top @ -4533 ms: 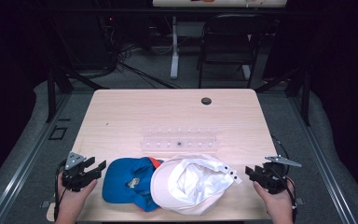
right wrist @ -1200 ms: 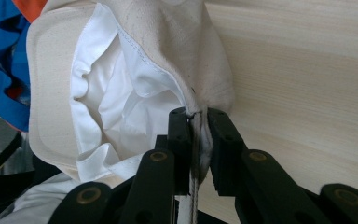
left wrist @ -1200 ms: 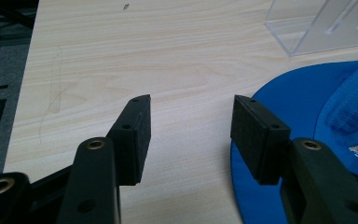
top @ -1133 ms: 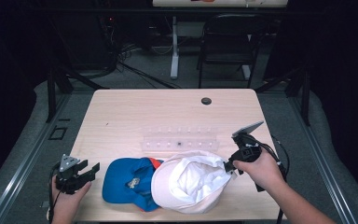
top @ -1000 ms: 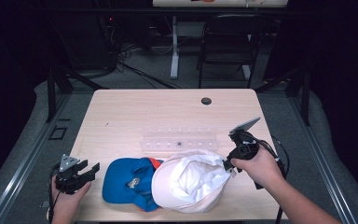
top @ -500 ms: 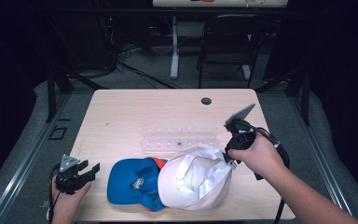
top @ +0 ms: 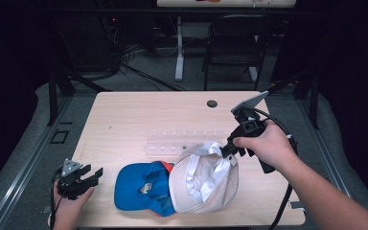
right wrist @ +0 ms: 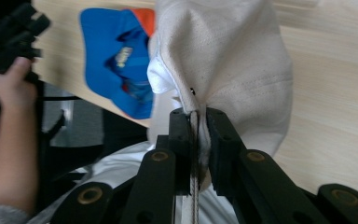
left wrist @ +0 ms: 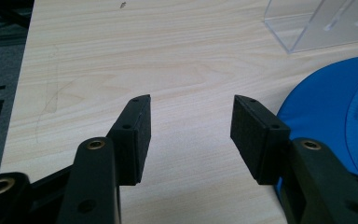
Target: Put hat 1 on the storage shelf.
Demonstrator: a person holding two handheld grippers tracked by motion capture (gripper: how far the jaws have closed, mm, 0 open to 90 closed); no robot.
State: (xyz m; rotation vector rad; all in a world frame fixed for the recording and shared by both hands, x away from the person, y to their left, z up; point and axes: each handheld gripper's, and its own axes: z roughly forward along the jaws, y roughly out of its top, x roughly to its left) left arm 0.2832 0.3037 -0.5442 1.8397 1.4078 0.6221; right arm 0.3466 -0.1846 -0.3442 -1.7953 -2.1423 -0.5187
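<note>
Right gripper view has the right gripper (right wrist: 198, 135) with its jaws pinched tight on the rim of the cream cap (right wrist: 233, 60), which hangs tilted above the table (top: 139, 120) and overlaps the blue cap (top: 141, 184). At the table's near left corner, the left gripper (left wrist: 189, 130) holds its jaws wide over bare wood, just beside the blue cap's brim.

On the desk (top: 124, 115) in front of me, two caps sit at the near edge. The cream cap (top: 206, 179) lies to the right of the blue cap (top: 139, 184) and overlaps it. My right gripper (top: 229, 149) holds the cream cap's upper right edge. Behind both caps lies a clear rack (top: 172, 143). Farther back sits a small round disc (top: 212, 103). My left gripper (top: 88, 176) rests at the desk's near left corner, left of the blue cap.
</note>
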